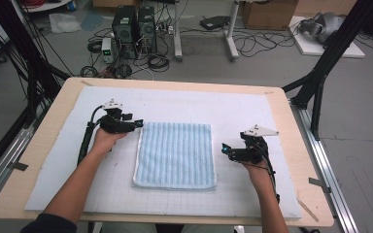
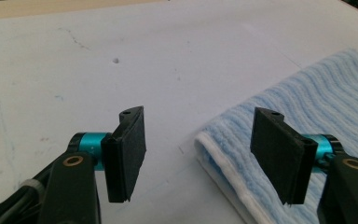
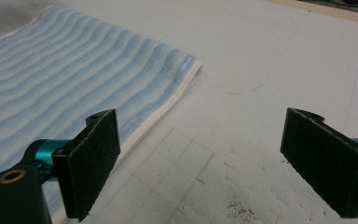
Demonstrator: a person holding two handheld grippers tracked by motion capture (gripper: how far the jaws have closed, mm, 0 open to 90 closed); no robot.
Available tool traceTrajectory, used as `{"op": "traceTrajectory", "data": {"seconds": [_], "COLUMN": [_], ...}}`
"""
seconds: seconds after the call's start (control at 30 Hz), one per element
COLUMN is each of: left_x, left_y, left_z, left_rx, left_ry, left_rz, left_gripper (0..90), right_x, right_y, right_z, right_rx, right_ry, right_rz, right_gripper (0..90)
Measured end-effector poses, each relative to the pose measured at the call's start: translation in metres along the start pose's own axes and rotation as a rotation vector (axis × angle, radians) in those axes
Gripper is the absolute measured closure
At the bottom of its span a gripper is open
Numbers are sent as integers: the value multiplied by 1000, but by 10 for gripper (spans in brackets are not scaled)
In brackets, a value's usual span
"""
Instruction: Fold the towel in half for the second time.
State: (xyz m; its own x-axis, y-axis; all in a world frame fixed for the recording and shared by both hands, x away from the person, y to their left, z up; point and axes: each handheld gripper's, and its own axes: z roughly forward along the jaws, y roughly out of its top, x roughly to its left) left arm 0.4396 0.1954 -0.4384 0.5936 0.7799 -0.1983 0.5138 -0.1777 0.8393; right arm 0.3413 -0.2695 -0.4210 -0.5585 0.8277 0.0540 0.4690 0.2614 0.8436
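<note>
The folded blue towel (image 1: 176, 155) lies flat mid-counter (image 1: 281, 104); the left gripper (image 1: 140, 124), spread at its far left corner, should straddle the corner fully before pinching, while the right gripper (image 1: 223, 149) waits spread beside the right edge.

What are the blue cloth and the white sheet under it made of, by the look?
Blue cloth: looks like folded terry towelling, soft and matte; ribbed pile in wavy stripes, white hemmed edge. White sheet: probably a thin foam or felt mat, matte, faintly pebbled with a printed grid; the material is uncertain.
</note>
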Motion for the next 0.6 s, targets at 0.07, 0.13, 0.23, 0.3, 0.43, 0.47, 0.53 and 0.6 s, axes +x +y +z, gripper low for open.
{"op": "traceTrajectory", "data": {"seconds": [0.07, 0.13, 0.23, 0.3, 0.43, 0.47, 0.53, 0.6], "left_x": [0, -2, -4, -5, -7, -8, -9, -12], "left_y": [0, 1, 1, 0, -4, -4, -4, -5], "left_z": [4, 7, 12, 16, 21, 22, 22, 23], "left_rx": [10, 22, 32, 43, 91, 89, 101, 106], "left_ry": [-1, -8, -14, -10, -3, -4, -5, -5], "left_rz": [5, 11, 27, 35, 54, 62, 87, 108], "left_gripper": [386, 412, 436, 446, 486, 509, 554, 603], "right_x": [0, -1, -1, -1, -1, -1, -1, -1], "right_y": [0, -1, 0, -1, -1, -1, -1, -1], "right_z": [0, 0, 0, 1, 1, 1, 0, 0], "right_rx": [1, 3, 0, 3, 2, 2, 3, 5], "right_ry": [0, 2, 4, 4, 5, 5, 3, 2], "right_rz": [4, 4, 4, 3, 3, 4, 6, 7], "right_gripper": [110, 109, 110, 109, 109, 110, 109, 110]}}
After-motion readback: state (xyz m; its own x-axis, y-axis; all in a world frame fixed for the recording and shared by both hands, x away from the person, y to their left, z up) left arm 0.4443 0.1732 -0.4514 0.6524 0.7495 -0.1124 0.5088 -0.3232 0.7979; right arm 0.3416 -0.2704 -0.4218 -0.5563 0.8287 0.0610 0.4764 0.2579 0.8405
